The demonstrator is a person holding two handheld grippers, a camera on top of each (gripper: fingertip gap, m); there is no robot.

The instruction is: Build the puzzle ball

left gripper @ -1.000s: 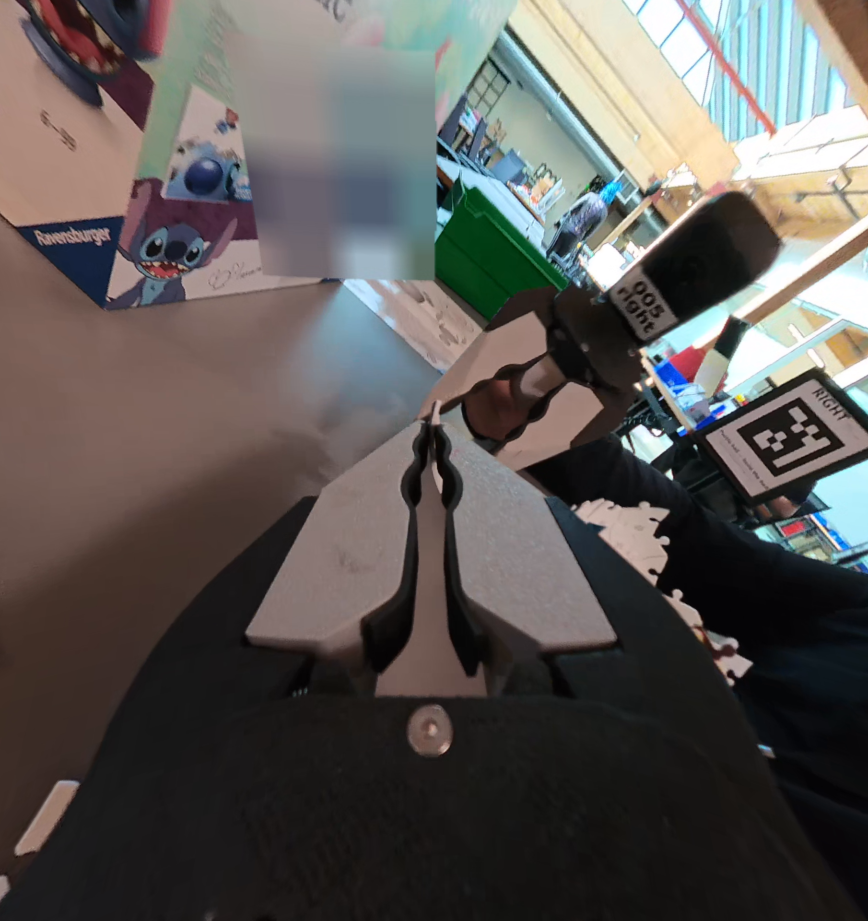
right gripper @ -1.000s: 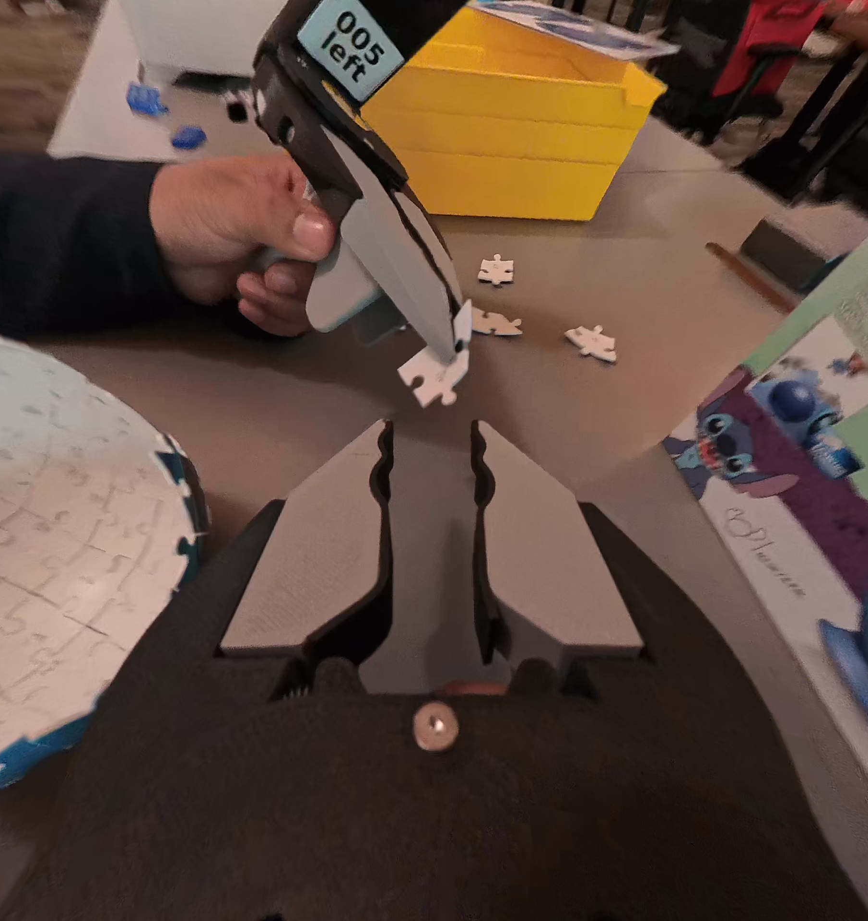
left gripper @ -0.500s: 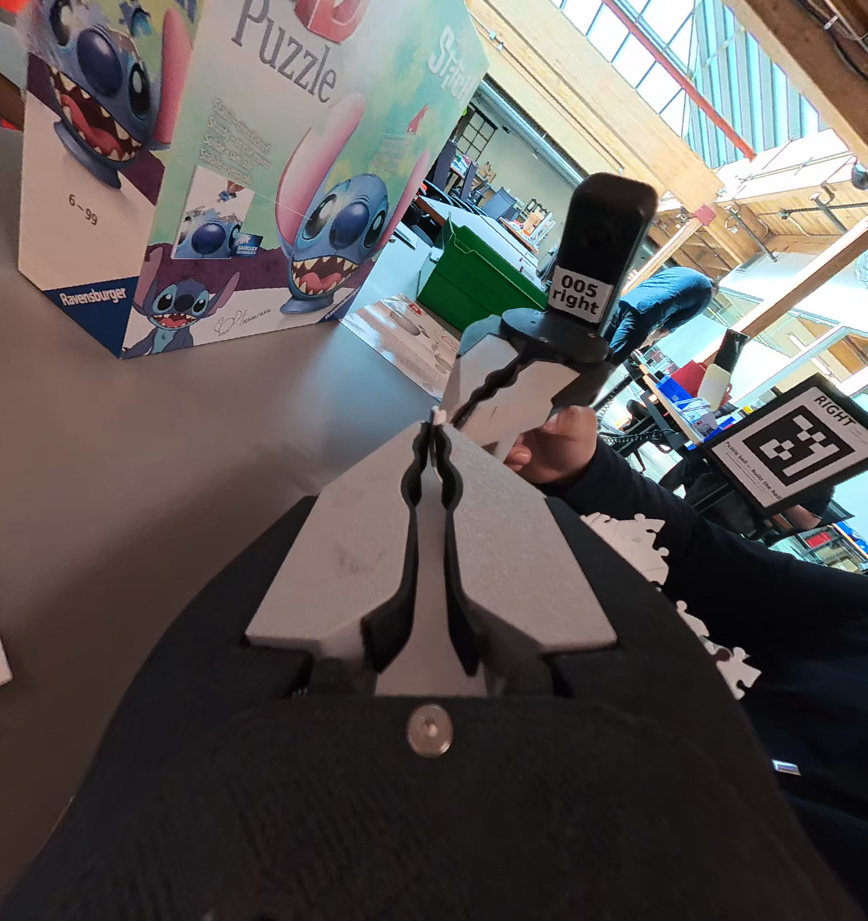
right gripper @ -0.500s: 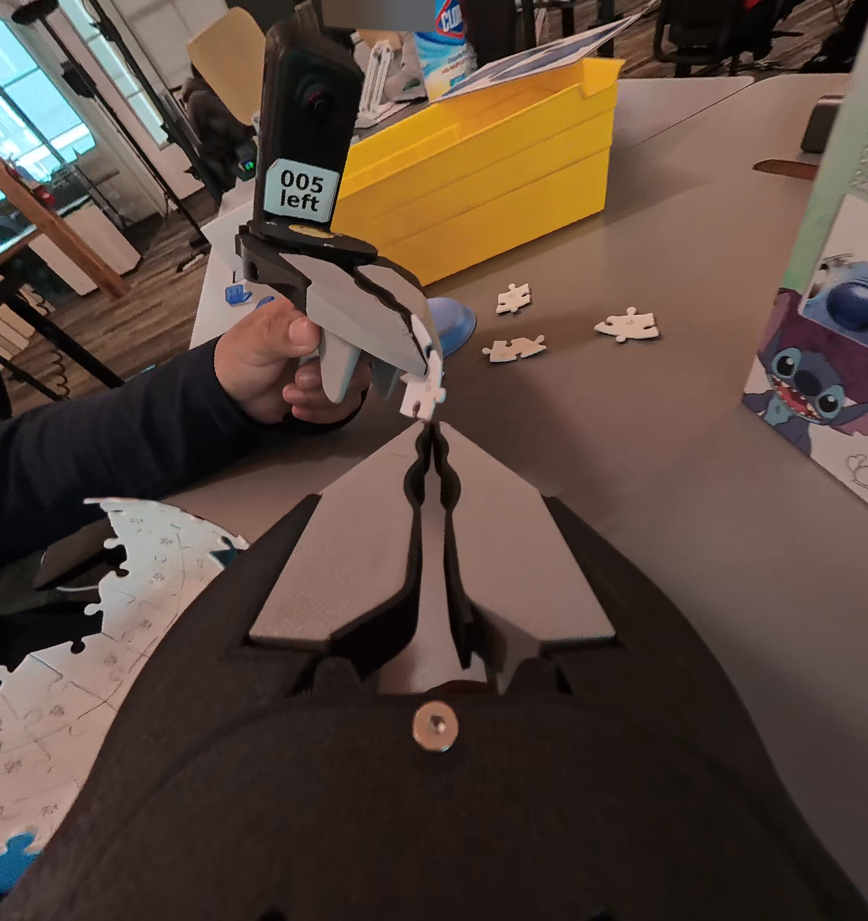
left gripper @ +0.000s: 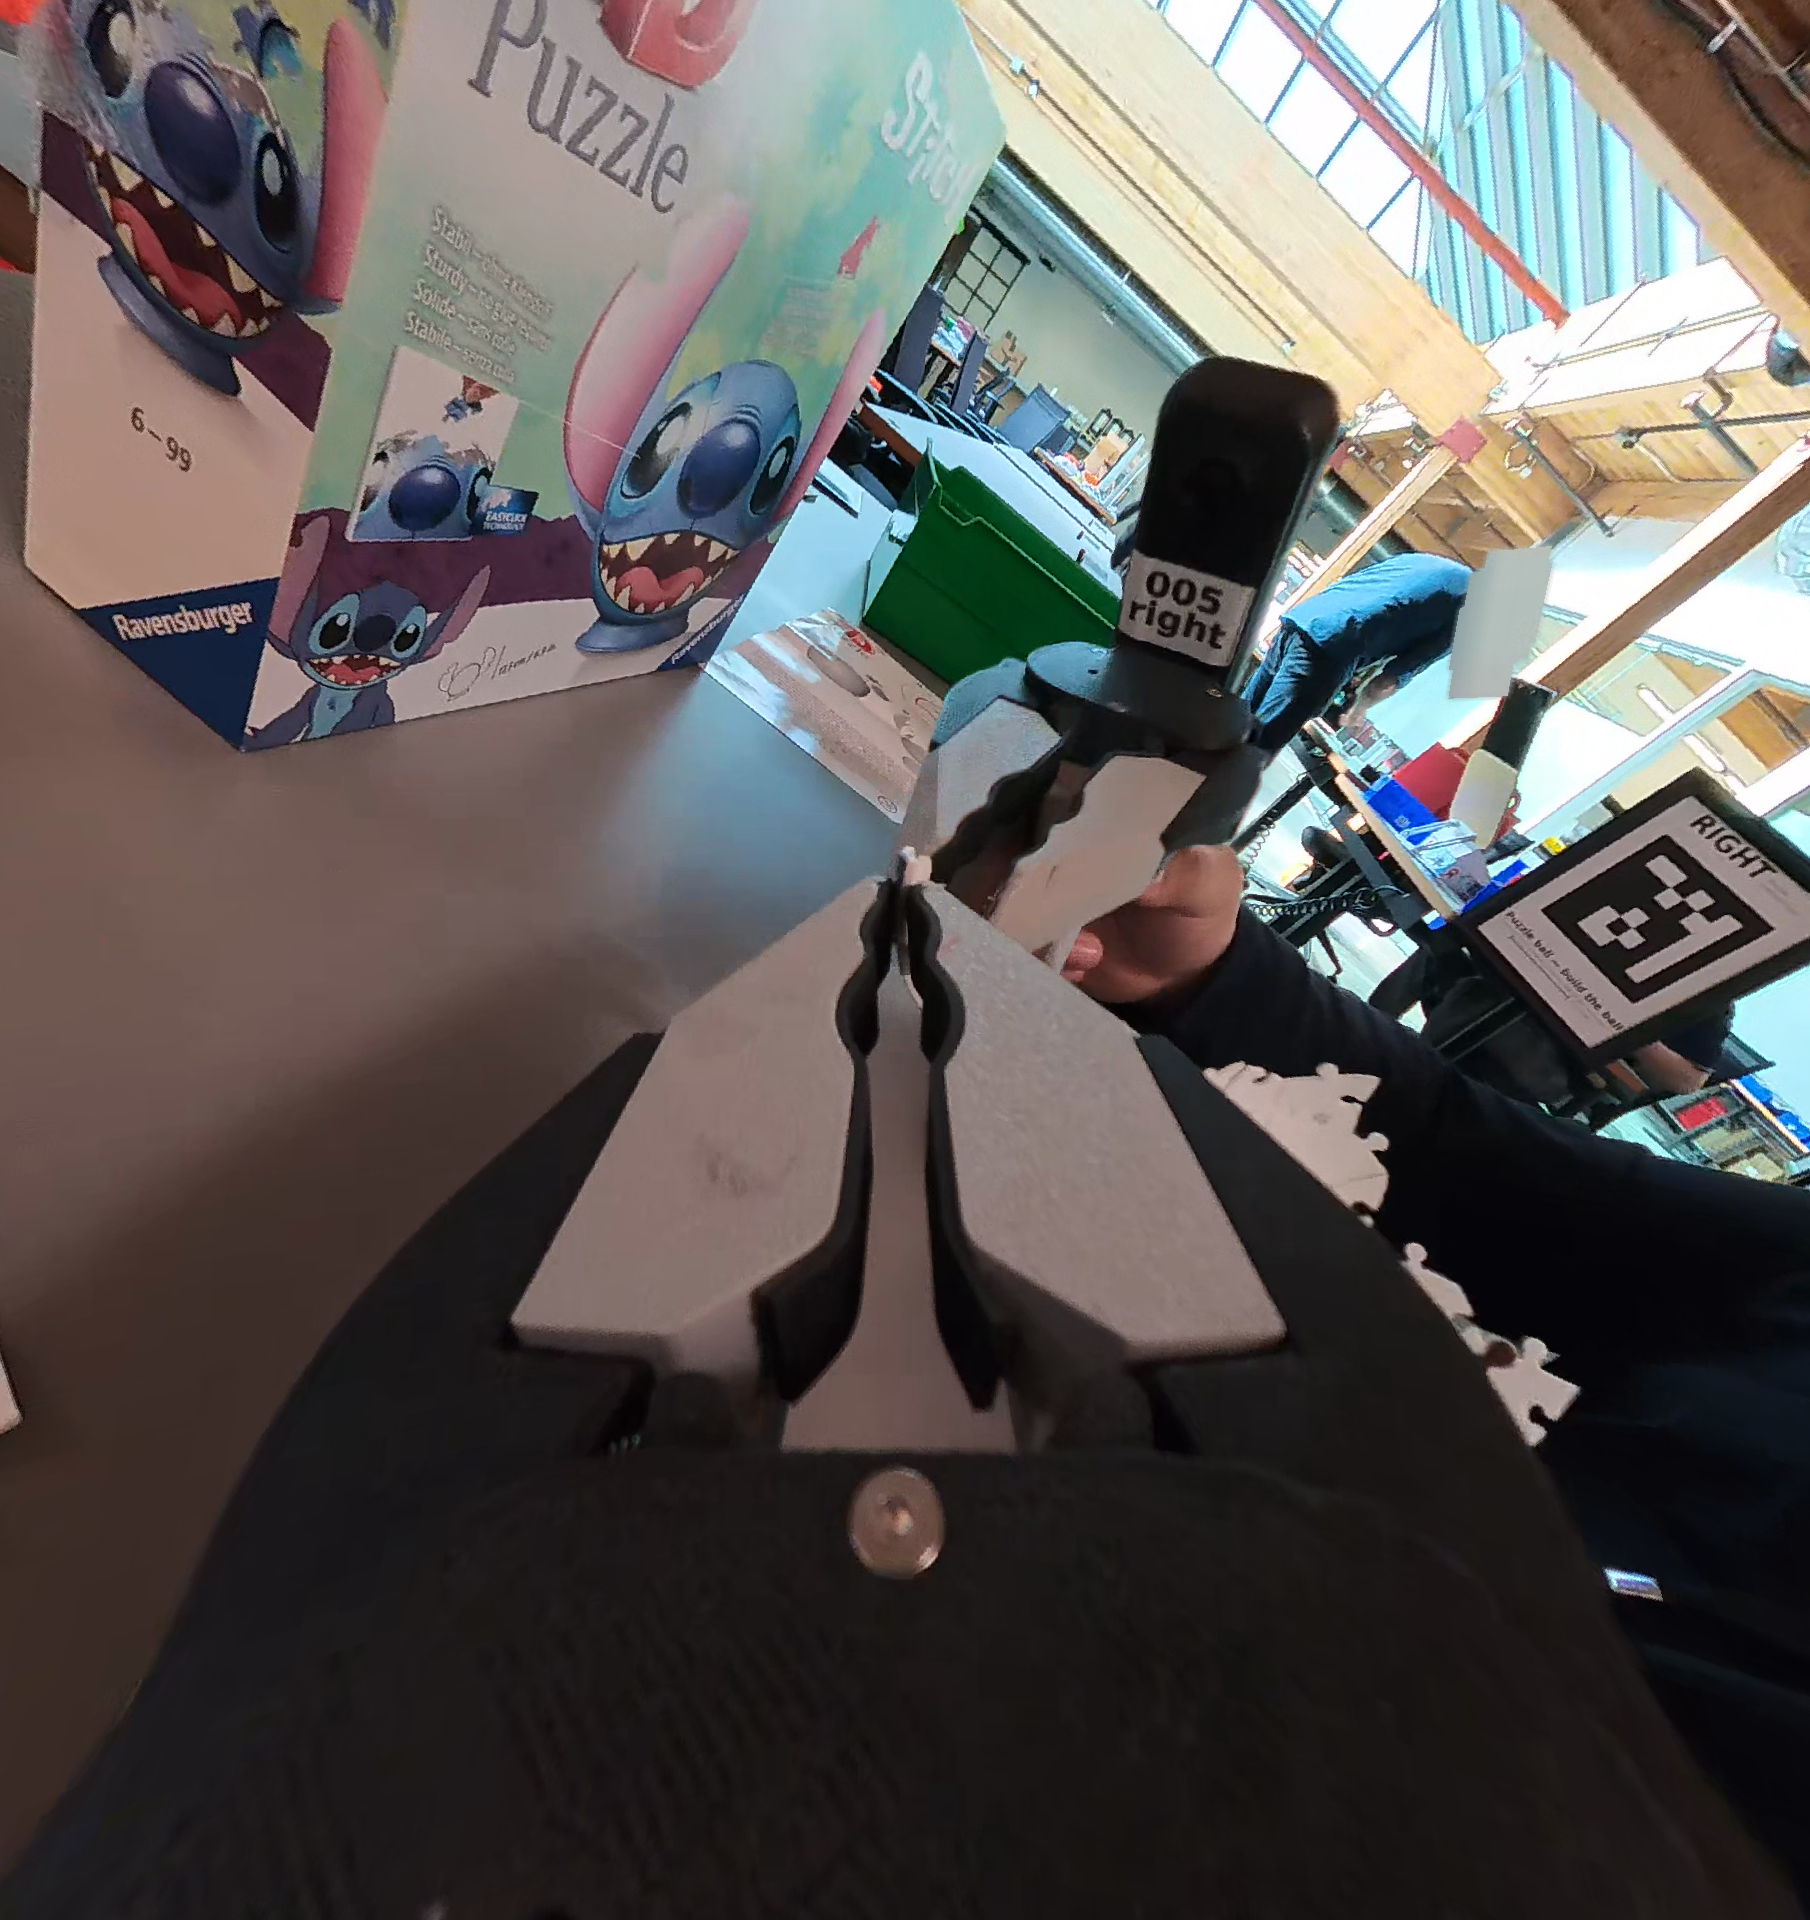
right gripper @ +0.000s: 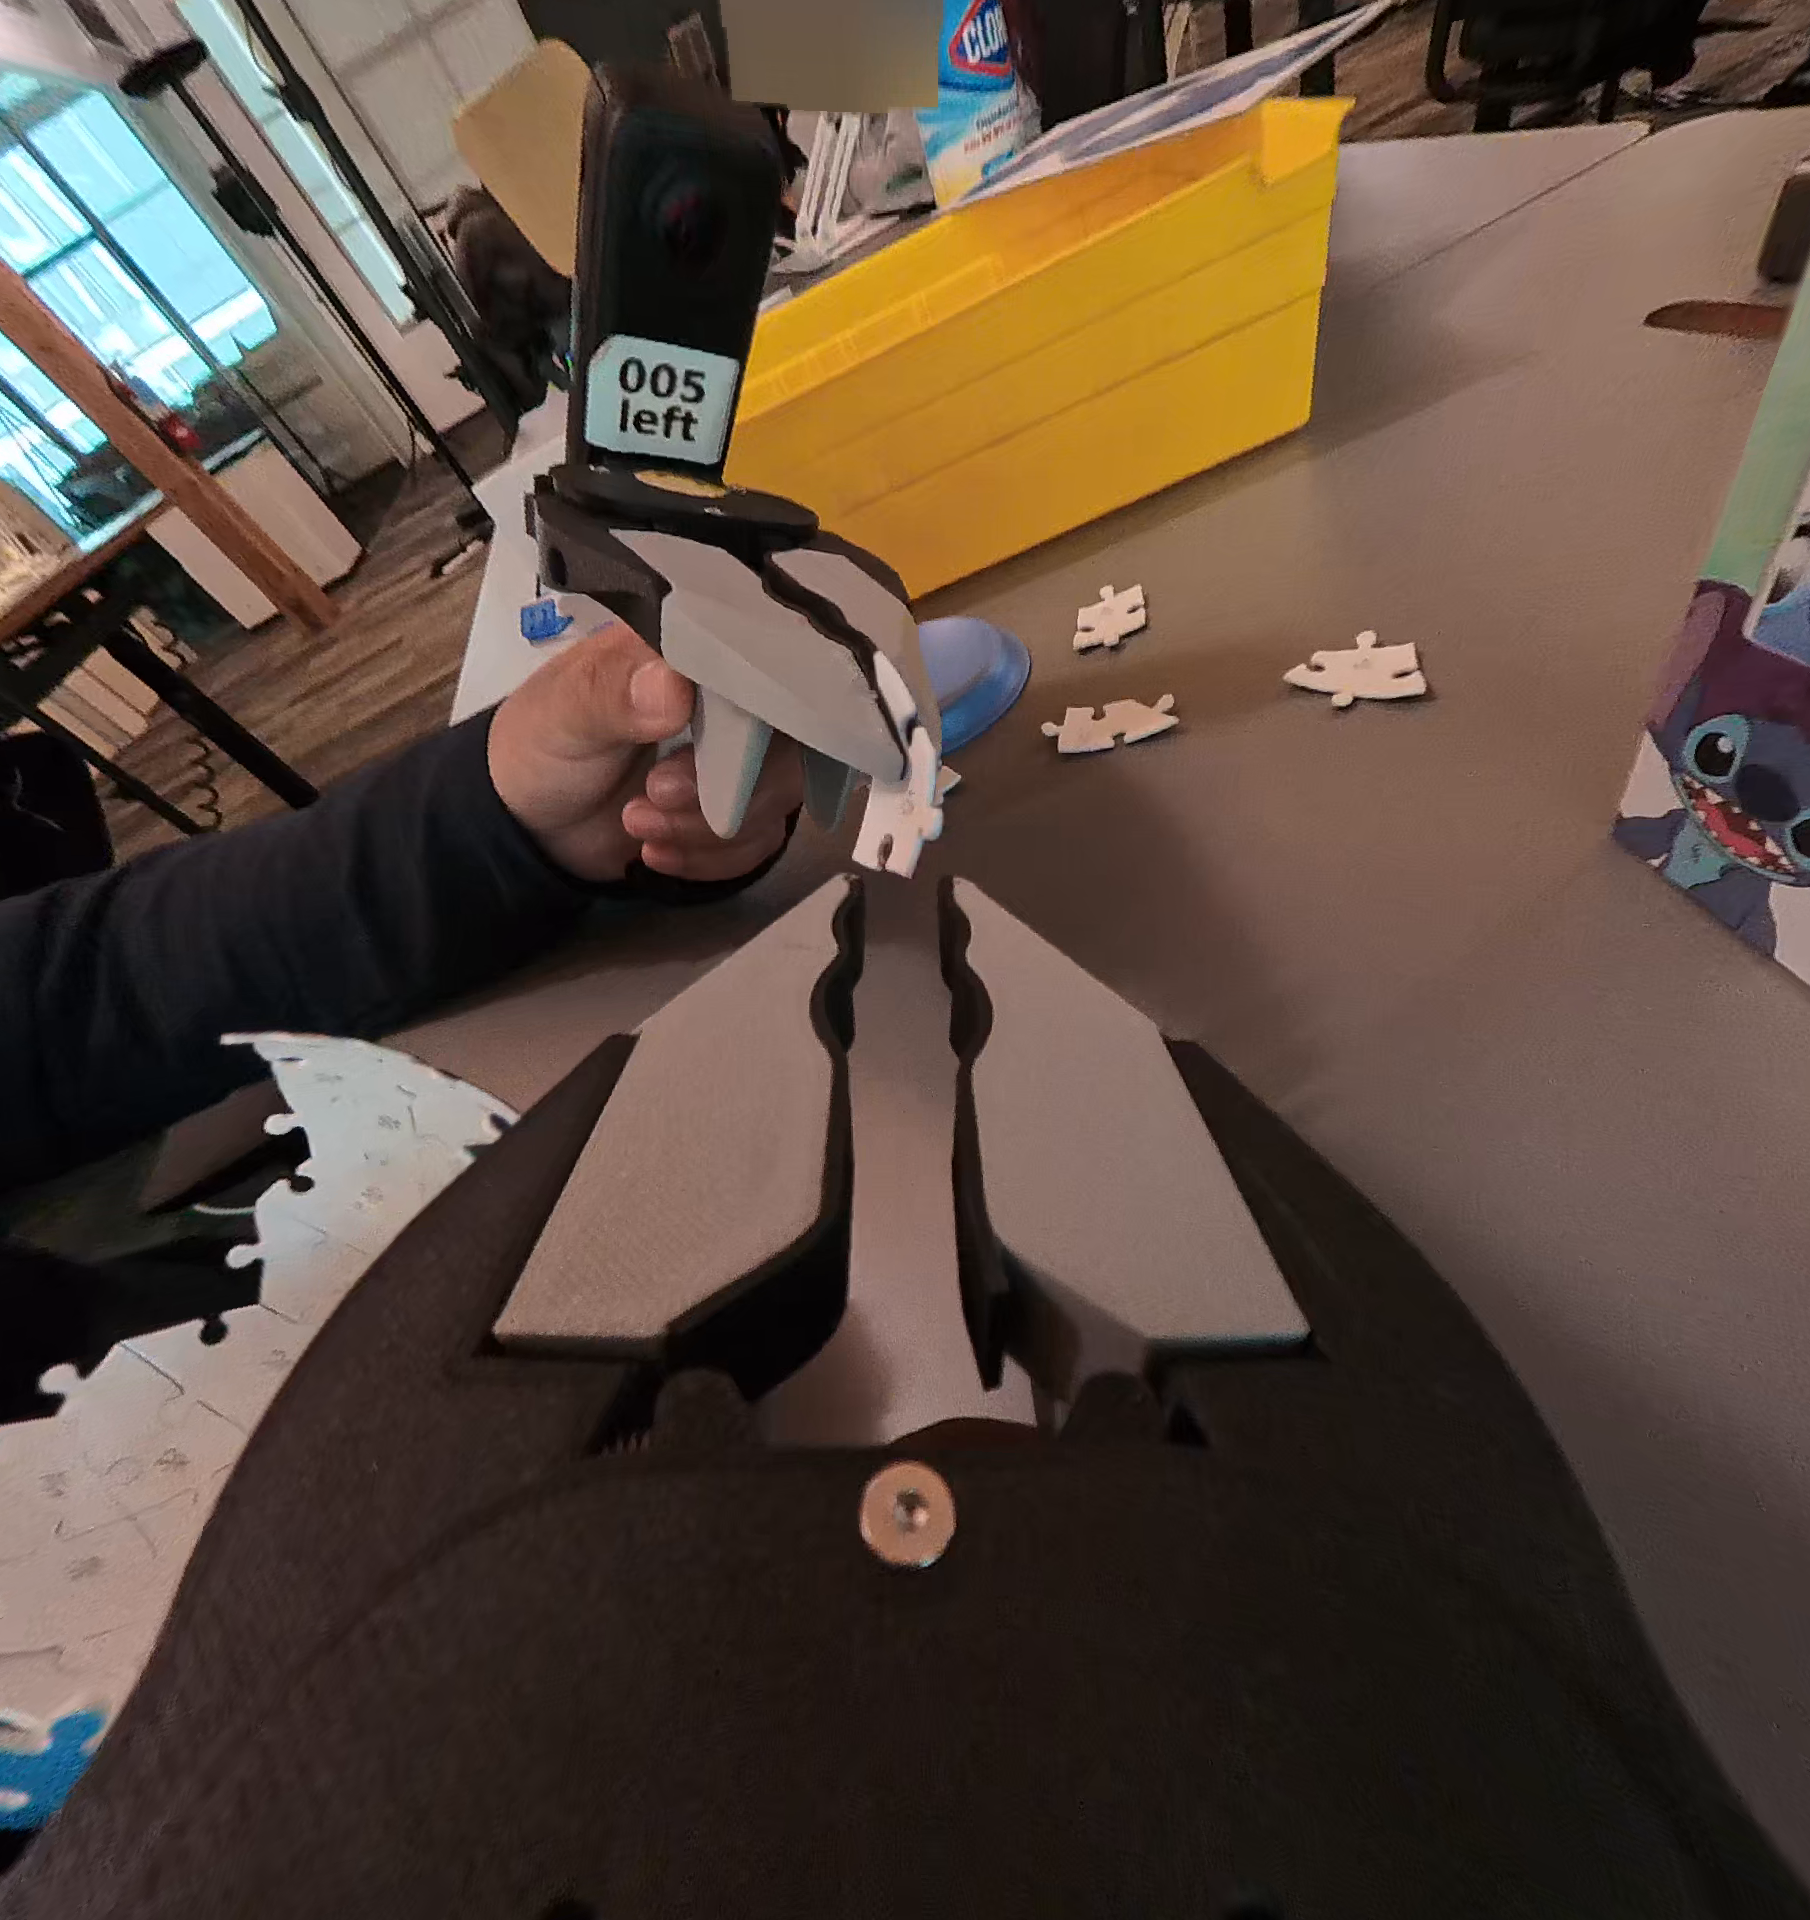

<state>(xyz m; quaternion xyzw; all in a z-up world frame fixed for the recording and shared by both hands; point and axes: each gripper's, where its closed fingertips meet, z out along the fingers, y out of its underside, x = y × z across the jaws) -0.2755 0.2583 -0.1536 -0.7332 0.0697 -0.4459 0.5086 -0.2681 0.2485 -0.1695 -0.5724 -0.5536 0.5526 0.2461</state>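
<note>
Grey desk [right gripper: 1503, 831]. Puzzle box [left gripper: 485, 343] stands upright at far side, its full front seen only in left wrist view. Yellow bin [right gripper: 1036, 364] and three loose white pieces [right gripper: 1114, 719] appear only in right wrist view. Partly built puzzle ball [right gripper: 101, 1403], white inside up, lies at lower left beneath the sleeve. Left claw [right gripper: 906, 774] pinches a white puzzle piece [right gripper: 901, 821] above the desk. Right claw [right gripper: 899, 894] spread, empty, tips just below the piece.

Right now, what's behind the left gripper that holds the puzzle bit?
Behind the left gripper and its puzzle piece a blue dish peeks out, partly covered. Farther back stands a yellow bin.
</note>
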